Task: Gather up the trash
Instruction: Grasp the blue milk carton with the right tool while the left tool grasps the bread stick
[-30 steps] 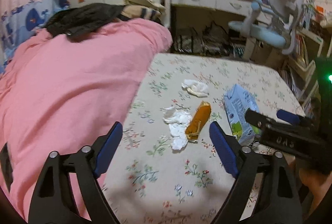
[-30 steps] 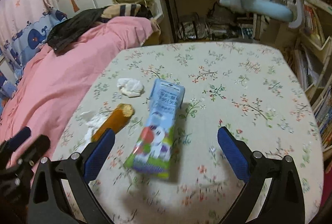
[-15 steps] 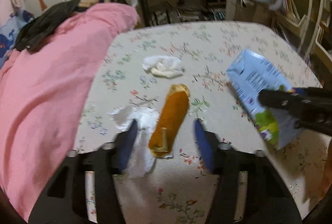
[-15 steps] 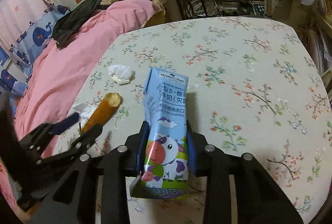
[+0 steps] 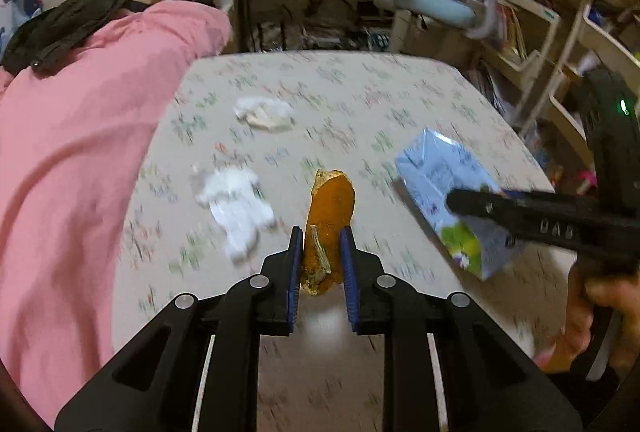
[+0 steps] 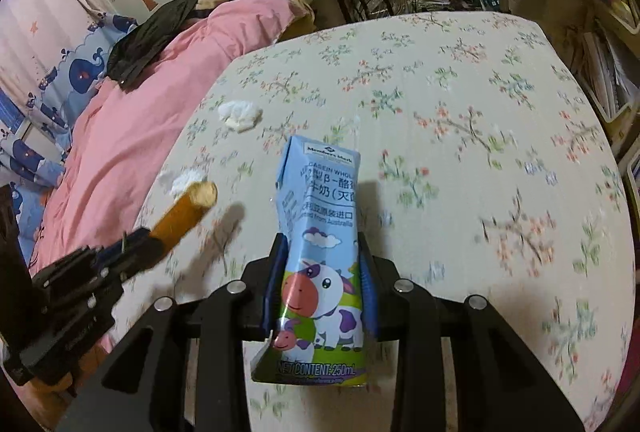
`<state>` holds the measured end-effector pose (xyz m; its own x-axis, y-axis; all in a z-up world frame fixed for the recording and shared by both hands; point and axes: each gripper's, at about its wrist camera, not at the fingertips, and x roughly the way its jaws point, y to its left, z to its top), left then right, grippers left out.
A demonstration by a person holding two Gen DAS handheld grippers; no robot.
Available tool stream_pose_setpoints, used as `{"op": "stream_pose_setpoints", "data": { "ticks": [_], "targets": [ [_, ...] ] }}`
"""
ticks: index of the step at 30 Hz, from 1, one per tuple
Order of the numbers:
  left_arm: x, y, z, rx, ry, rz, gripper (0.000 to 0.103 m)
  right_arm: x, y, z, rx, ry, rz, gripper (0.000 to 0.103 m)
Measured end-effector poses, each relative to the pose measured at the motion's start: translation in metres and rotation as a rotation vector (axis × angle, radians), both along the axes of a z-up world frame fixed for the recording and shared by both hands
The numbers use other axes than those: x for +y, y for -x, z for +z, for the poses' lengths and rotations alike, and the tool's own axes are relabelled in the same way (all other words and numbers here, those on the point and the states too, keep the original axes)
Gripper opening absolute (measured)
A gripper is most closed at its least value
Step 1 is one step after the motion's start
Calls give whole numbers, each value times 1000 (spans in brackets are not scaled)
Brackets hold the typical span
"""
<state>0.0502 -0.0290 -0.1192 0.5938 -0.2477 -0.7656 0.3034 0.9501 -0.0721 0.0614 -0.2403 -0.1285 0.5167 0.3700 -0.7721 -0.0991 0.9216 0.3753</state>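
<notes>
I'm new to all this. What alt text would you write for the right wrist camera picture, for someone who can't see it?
The right gripper has its jaws shut on a blue milk carton with a cartoon cow, above a floral bedsheet. At left, the left gripper holds an orange-brown wrapper; a crumpled tissue lies farther back, beside a pink duvet.

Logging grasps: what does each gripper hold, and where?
Left gripper pinches the orange food stick near its lower end; right gripper clamps the milk carton across its lower sides.

A pink duvet [image 6: 132, 120] covers the bed's left side, black clothing [image 5: 60, 28] on it; a pale blue chair [image 5: 432, 4] stands beyond the floral sheet [image 6: 480, 92].
</notes>
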Motion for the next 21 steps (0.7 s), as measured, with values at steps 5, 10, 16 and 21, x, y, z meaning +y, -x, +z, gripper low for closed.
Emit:
{"op": "stream_pose_setpoints", "data": {
  "ticks": [5, 10, 16, 21],
  "targets": [
    [-6, 23, -13, 67, -23, -5, 20, -9, 22, 3, 1, 17, 4, 33],
    [-12, 31, -14, 46, -40, 18, 50, -17, 26, 2, 10, 27, -5, 36],
    [-26, 24, -23, 48, -158, 12, 52, -14, 22, -5, 25, 37, 9, 45],
    [-25, 14, -28, 89, -114, 15, 19, 2, 17, -10, 25, 70, 56, 35]
  ]
}}
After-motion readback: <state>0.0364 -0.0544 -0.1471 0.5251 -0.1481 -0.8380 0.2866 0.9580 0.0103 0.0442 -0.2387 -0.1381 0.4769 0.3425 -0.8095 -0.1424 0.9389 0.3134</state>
